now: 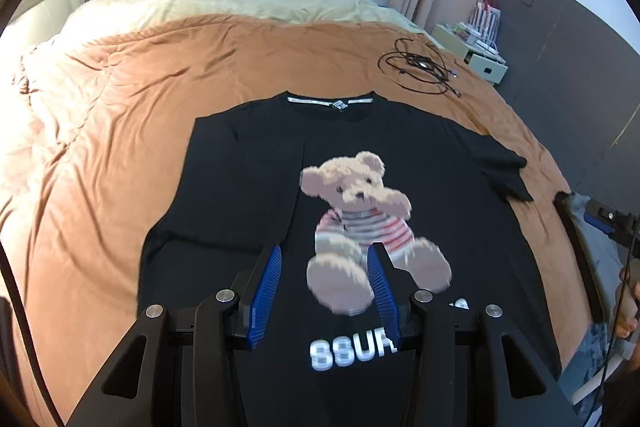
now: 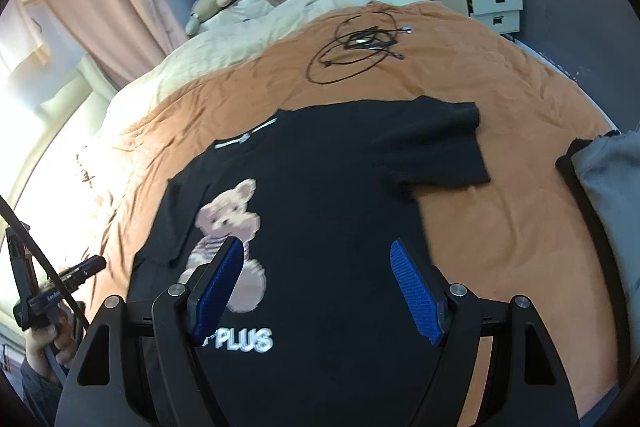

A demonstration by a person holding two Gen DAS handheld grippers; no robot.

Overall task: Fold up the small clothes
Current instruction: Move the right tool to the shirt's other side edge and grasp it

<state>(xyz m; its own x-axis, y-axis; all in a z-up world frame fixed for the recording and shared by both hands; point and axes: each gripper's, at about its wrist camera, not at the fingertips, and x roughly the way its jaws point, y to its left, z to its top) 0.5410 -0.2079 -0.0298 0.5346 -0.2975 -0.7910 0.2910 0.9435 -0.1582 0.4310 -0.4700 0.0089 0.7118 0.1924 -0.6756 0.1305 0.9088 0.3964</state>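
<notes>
My black T-shirt (image 1: 420, 147) lay flat, print up, on the orange blanket (image 1: 140, 75), its left side already folded in to a straight edge beside the bear print (image 1: 360, 227) and its right sleeve (image 2: 440, 143) spread out toward the grey cloth (image 2: 608, 195) at the bed's edge. My left tongs (image 1: 326, 283) hung above the bear, jaws partly apart with nothing between them; my right tongs (image 2: 316, 287) stood wider and empty over the shirt's lower right. Bare blanket lay left of the shirt and beyond the collar, up to the coiled cable (image 2: 356, 47).
</notes>
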